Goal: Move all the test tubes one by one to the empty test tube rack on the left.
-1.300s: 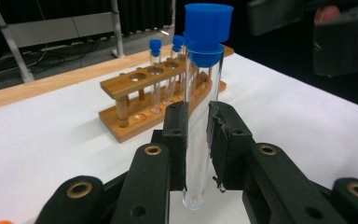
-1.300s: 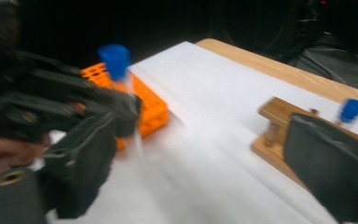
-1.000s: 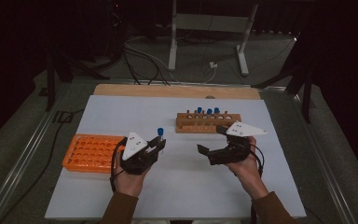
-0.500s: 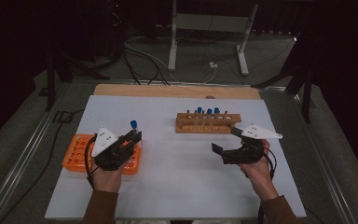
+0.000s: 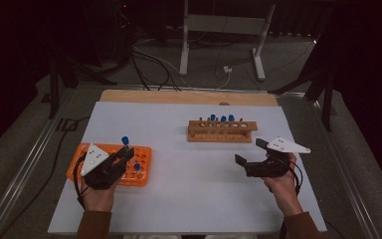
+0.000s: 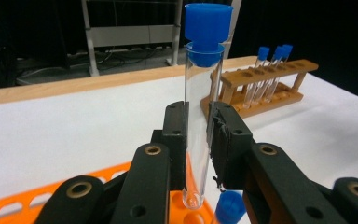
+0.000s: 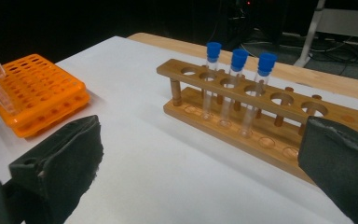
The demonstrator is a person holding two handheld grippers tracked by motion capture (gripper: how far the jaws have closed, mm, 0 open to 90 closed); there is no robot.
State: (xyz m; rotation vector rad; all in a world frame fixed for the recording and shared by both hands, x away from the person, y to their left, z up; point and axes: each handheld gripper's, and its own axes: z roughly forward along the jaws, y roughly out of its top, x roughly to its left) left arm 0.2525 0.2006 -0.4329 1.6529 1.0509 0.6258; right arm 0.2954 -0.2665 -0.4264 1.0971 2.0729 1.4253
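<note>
My left gripper point(image 5: 125, 155) is shut on a clear test tube with a blue cap point(image 5: 125, 141), held upright over the right end of the orange rack point(image 5: 79, 152). In the left gripper view the tube point(image 6: 203, 60) stands between the two pads, its round bottom just above the orange rack point(image 6: 28, 205). A second blue-capped tube point(image 5: 137, 168) stands in that rack. The wooden rack point(image 5: 221, 132) holds three blue-capped tubes. My right gripper point(image 5: 249, 152) is open and holds nothing, in front of and to the right of the wooden rack point(image 7: 270, 112).
A white sheet point(image 5: 189, 199) covers the table, with a bare wooden strip point(image 5: 179, 96) along the far edge. Cables and a metal stand point(image 5: 219, 30) lie on the dark floor beyond the table.
My left hand has carried the tube leftward from the table's middle to above the orange rack. My right hand has drifted right and nearer the front edge, jaws still apart.
</note>
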